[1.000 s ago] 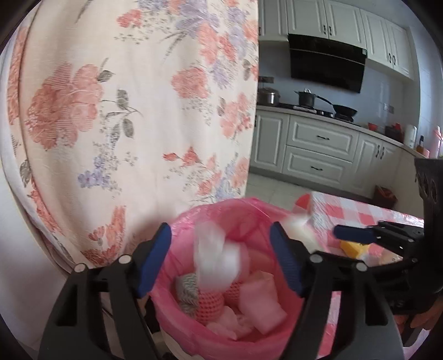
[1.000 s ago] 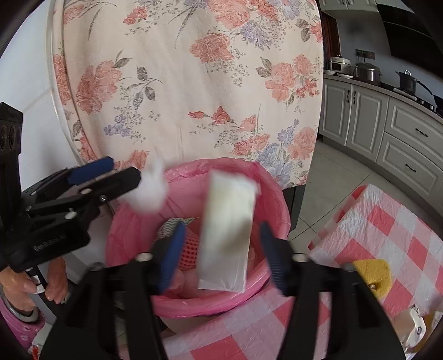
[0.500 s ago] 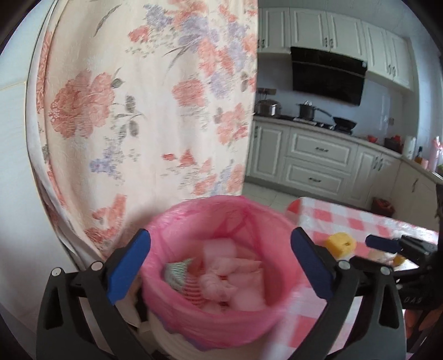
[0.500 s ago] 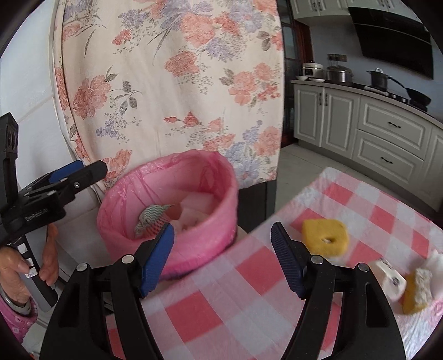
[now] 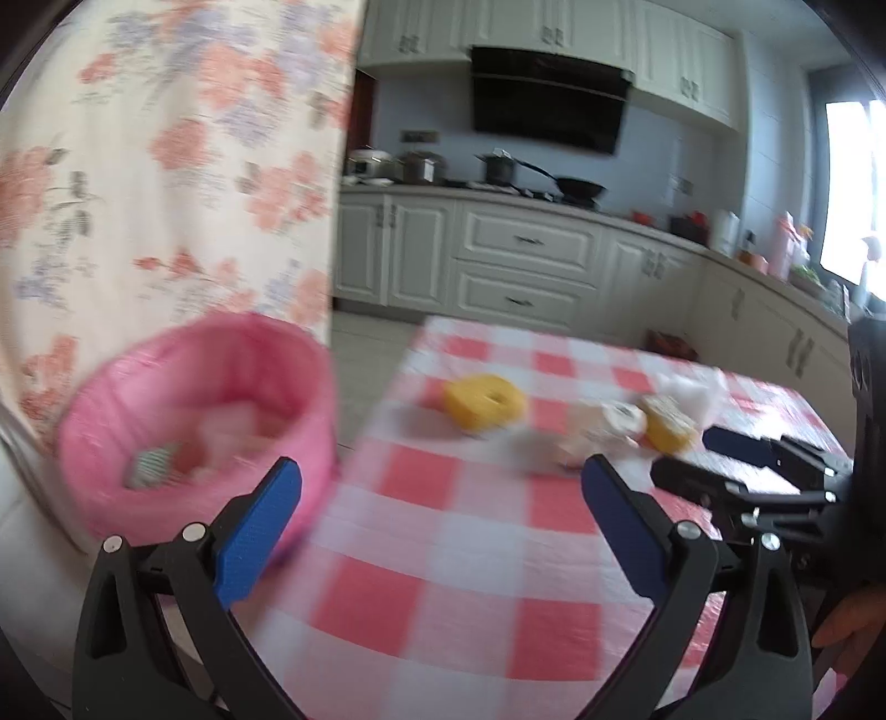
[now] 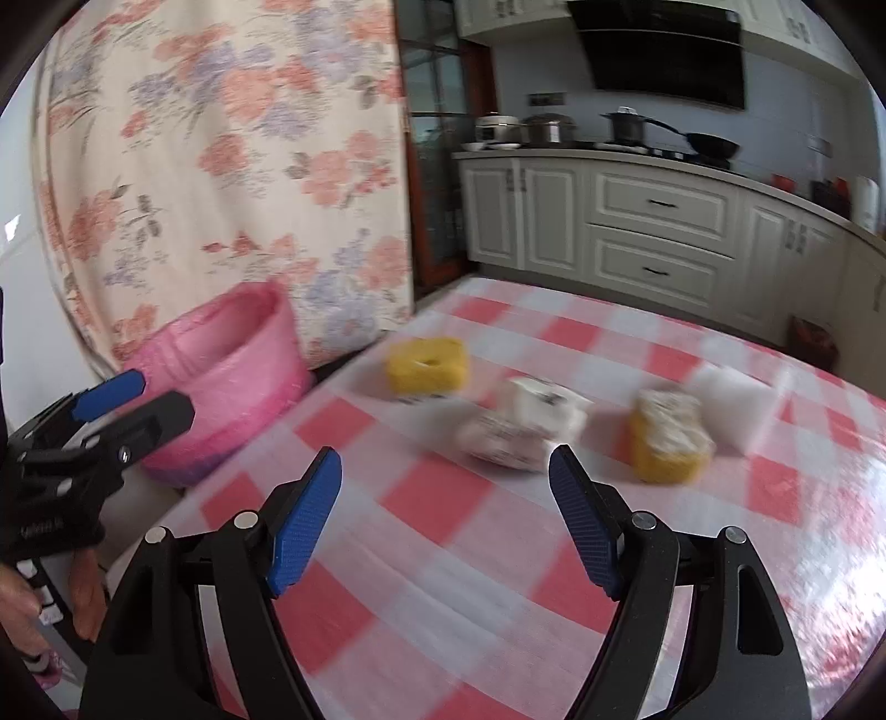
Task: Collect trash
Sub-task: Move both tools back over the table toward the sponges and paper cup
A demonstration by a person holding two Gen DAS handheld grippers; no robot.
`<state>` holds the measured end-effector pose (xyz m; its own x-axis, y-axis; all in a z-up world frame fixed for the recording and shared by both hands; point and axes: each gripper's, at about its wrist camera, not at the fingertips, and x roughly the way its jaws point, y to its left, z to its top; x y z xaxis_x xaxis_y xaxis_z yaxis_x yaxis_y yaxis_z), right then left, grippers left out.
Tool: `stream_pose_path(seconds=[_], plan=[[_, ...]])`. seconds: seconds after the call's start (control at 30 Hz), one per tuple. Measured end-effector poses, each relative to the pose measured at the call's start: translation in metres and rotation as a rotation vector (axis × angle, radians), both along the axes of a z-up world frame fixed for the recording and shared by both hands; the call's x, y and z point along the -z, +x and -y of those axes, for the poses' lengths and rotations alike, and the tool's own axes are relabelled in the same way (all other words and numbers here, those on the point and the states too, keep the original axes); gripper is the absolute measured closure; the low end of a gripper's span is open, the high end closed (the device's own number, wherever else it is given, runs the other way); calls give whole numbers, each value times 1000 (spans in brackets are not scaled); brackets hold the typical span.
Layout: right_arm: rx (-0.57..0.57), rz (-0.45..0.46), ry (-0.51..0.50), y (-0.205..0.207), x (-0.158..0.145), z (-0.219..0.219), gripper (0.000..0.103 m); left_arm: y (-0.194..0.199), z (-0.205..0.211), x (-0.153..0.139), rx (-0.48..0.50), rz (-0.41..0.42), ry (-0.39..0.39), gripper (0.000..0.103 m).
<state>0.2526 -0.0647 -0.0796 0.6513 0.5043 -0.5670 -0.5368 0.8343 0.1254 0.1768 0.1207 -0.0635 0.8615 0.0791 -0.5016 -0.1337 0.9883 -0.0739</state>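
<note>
Hovering nearest, over the red-checked tablecloth [image 6: 443,554]: right gripper [image 6: 446,471], jaws just widening with nothing between them, and left gripper [image 5: 443,487] spread wide and empty. Lying just beyond, blurred: yellow sponge [image 6: 426,363], possibly crumpled white wrappers [image 6: 520,432], second yellow sponge [image 6: 670,443], white block [image 6: 731,399]. Sitting off the table's left edge: pink-lined bin [image 5: 194,421], holding scraps.

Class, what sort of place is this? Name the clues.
Most likely a home kitchen: a black range hood over pots on a hob, white panelled cabinets, and a table under a red-and-white checked cloth.
</note>
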Motion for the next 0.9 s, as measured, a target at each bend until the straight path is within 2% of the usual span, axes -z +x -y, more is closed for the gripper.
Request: stream_pose_path(seconds=[0.13,0.3,0.43,0.67,0.9], plan=[[86,-7,-15,1,7,34,29,11,37,10,52,-19,22,5],[171,-26,-35,13,20,64,29,37,65,22,79,-49,8,5],[223,-66,-44,29,31,84,29,63,83,28,100,-68,49,5],[240,-99,-78,54,43,94,29,99,82,41,90,-115,60,5],[227,-113,-103,77,49,82,29,120,68,49,66,-145,44,5]])
